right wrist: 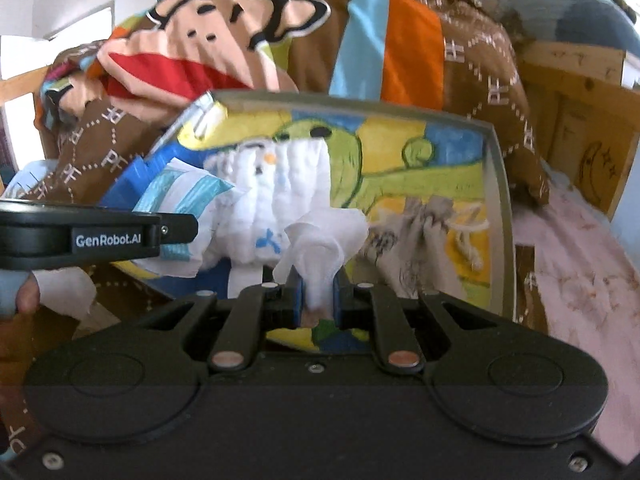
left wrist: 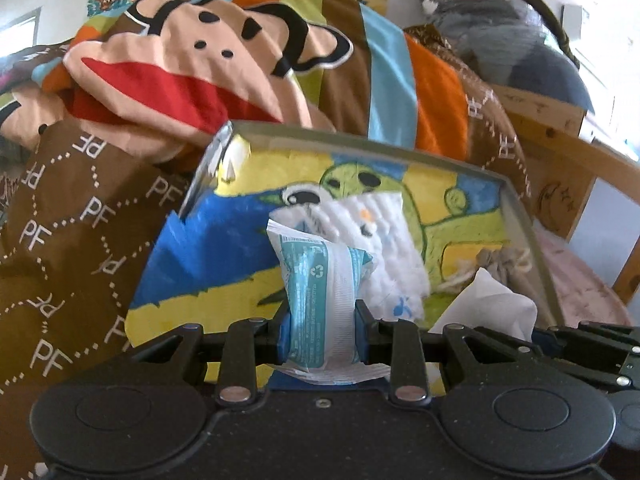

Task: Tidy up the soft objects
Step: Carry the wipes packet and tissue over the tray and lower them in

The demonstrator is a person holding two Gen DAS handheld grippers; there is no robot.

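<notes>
A rumpled bedspread (left wrist: 360, 80) fills the background of both views: brown cloth dotted with white "PF" letters, blue, orange and green stripes, and a large cartoon monkey face (left wrist: 208, 52) with a red mouth. To the right of it runs a wooden bed frame (left wrist: 560, 148), with a pink sheet (right wrist: 580, 280) below it and a grey plush heap (left wrist: 500, 20) on top at the far corner.

On the bedspread lies a shallow box (left wrist: 516, 216) with grey walls, its floor painted with a green cartoon creature on yellow and blue. Inside it lie a white quilted cloth (left wrist: 388, 232) with a small orange mark, near the middle, and a beige drawstring pouch (right wrist: 432, 220) with pale cord, near the right wall.

The 2 grippers sit side by side over the near edge of the box. The left gripper (left wrist: 322, 328) is clenched on a teal-and-white plastic packet (left wrist: 320, 280), which stands upright between its blue pads and hides part of the quilted cloth. The right gripper (right wrist: 318, 292) is clamped on a crumpled white tissue (right wrist: 324, 240), which fans out above its nearly closed blue pads, just in front of the quilted cloth and left of the pouch.

In the right wrist view, part of a hand (right wrist: 24, 292) shows at the left edge below the left gripper's body.
</notes>
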